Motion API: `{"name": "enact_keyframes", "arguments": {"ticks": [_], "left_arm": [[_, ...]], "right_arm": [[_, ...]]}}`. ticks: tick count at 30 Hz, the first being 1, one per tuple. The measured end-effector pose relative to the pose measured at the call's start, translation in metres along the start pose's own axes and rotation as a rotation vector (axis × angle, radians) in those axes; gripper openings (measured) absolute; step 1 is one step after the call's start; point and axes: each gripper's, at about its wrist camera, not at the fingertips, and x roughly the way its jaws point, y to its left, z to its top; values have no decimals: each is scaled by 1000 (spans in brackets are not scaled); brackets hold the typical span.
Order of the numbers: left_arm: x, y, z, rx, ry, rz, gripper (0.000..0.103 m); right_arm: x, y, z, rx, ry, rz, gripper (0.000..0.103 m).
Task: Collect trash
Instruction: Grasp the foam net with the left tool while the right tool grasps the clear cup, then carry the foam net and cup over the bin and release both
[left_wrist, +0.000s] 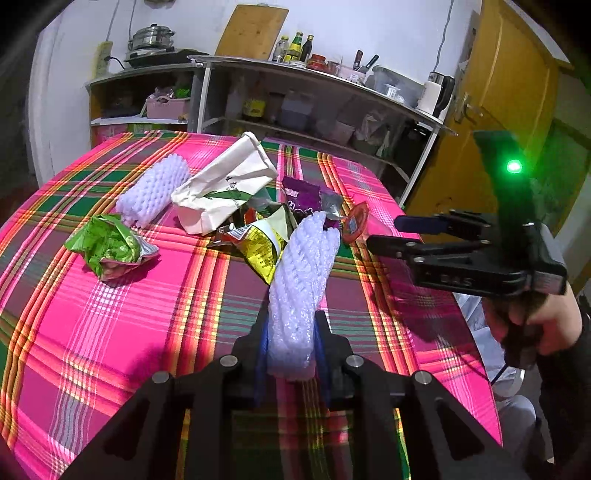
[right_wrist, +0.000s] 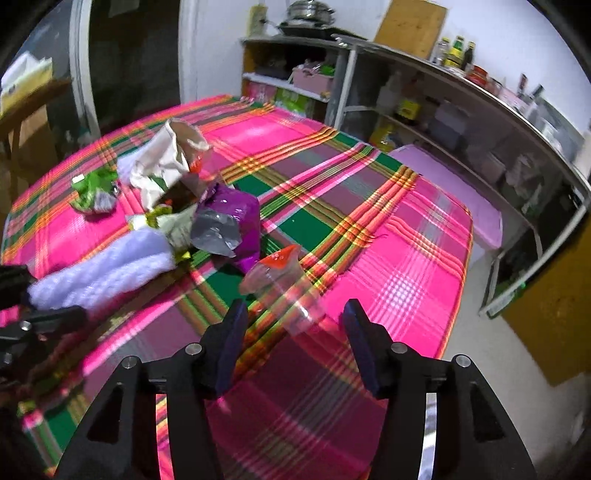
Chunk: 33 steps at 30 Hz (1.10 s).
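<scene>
My left gripper (left_wrist: 291, 325) is shut on a white foam net sleeve (left_wrist: 303, 280), which also shows at the left of the right wrist view (right_wrist: 103, 273). My right gripper (right_wrist: 293, 314) is open, its fingers on either side of a clear plastic cup with a red lid (right_wrist: 280, 280) lying on the table; the cup also shows in the left wrist view (left_wrist: 354, 221). My right gripper is in the left wrist view (left_wrist: 384, 232) too. A second foam sleeve (left_wrist: 153, 192), a white paper bag (left_wrist: 225, 188), a green wrapper (left_wrist: 107, 247), a yellow wrapper (left_wrist: 262, 251) and a purple wrapper (right_wrist: 236, 218) lie in a pile.
The table has a pink plaid cloth (left_wrist: 110, 350). Metal kitchen shelves (left_wrist: 295, 110) with bottles and boxes stand behind it. A yellow door (left_wrist: 498, 122) is at the right. A pink stool (right_wrist: 461, 184) stands past the table's far edge.
</scene>
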Motion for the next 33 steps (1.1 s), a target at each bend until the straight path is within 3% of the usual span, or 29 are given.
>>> {"name": "enact_keyframes", "arguments": {"ticks": [7,9,18,26,33], "left_arm": [[3,6,-1,-21,3,-12,23],[4,8,0,-25,3,-13,23],[-2,5,-1,-23,-9,-7,23],[-22,-21,-4,9,-38,-29,23],[-37,-61,-10,70,-66,-64,23]], "right_arm": [[20,0,7,-38,43,50,54],[19,-1,6,-11,40,87,30],[-16,3,-11,103,-25,85,30],[-79,2,-63,284,-111,78,30],[-133,-2,-112,387,-163,22,30]]}}
